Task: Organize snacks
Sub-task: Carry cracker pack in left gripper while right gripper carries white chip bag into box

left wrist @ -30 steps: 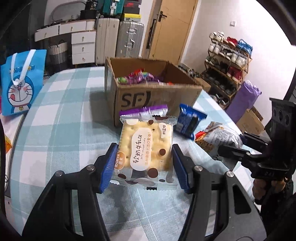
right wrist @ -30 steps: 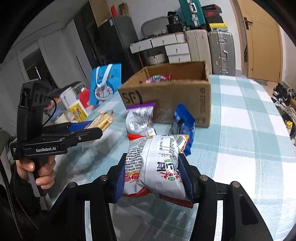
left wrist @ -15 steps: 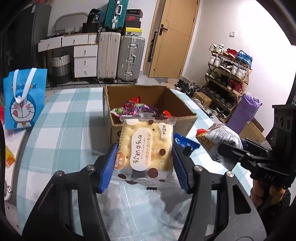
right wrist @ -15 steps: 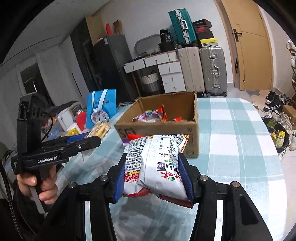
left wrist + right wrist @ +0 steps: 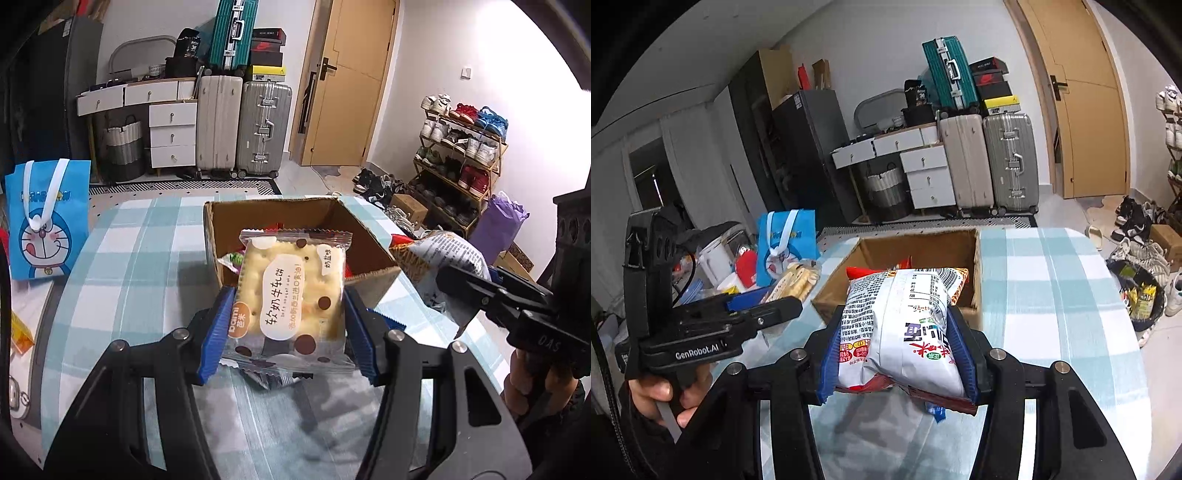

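My left gripper (image 5: 288,328) is shut on a yellow cracker packet (image 5: 293,295) and holds it above the table, just in front of the open cardboard box (image 5: 216,236). My right gripper (image 5: 897,347) is shut on a white and red snack bag (image 5: 905,325), held at the box's (image 5: 977,254) near rim. The box holds several colourful snacks. The right gripper with its bag also shows in the left wrist view (image 5: 443,258), and the left gripper in the right wrist view (image 5: 768,302). A blue packet's corner (image 5: 936,411) peeks out under the bag.
The table has a blue and white checked cloth (image 5: 140,236). A blue cartoon gift bag (image 5: 46,218) stands at the left edge. Bottles and containers (image 5: 724,266) crowd the table's left side. Suitcases, drawers and a shoe rack stand beyond the table.
Both grippers have risen and moved toward the box with their packets. The purple and blue packets in front of the box have dropped out of sight beneath them.
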`<move>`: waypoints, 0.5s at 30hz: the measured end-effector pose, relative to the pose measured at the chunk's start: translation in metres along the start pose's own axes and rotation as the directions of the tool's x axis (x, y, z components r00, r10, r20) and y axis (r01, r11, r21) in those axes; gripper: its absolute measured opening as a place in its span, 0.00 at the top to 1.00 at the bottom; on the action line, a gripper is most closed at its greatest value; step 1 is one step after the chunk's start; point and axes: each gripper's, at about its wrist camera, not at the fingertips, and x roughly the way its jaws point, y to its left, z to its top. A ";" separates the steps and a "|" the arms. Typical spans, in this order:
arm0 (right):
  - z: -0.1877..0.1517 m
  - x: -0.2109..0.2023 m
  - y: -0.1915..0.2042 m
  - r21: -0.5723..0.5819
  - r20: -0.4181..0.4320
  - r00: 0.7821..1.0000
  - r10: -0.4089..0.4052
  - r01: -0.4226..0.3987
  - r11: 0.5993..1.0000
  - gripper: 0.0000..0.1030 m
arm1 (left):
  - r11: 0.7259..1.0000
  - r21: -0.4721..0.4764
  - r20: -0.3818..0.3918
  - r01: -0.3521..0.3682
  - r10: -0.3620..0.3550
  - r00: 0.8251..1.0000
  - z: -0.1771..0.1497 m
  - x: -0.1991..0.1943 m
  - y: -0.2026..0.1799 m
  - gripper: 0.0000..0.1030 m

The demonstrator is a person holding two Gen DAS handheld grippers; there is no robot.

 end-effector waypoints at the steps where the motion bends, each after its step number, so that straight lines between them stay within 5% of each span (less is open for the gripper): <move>1: 0.002 0.002 0.000 0.000 -0.002 1.000 0.001 -0.001 1.000 0.49 | 1.000 -0.002 0.001 0.000 0.000 1.000 0.003 0.003 0.001 0.46; 15: 0.037 0.036 -0.015 0.028 0.006 1.000 -0.014 0.014 1.000 0.49 | 0.999 -0.030 0.009 -0.037 0.037 0.999 0.035 0.038 0.018 0.46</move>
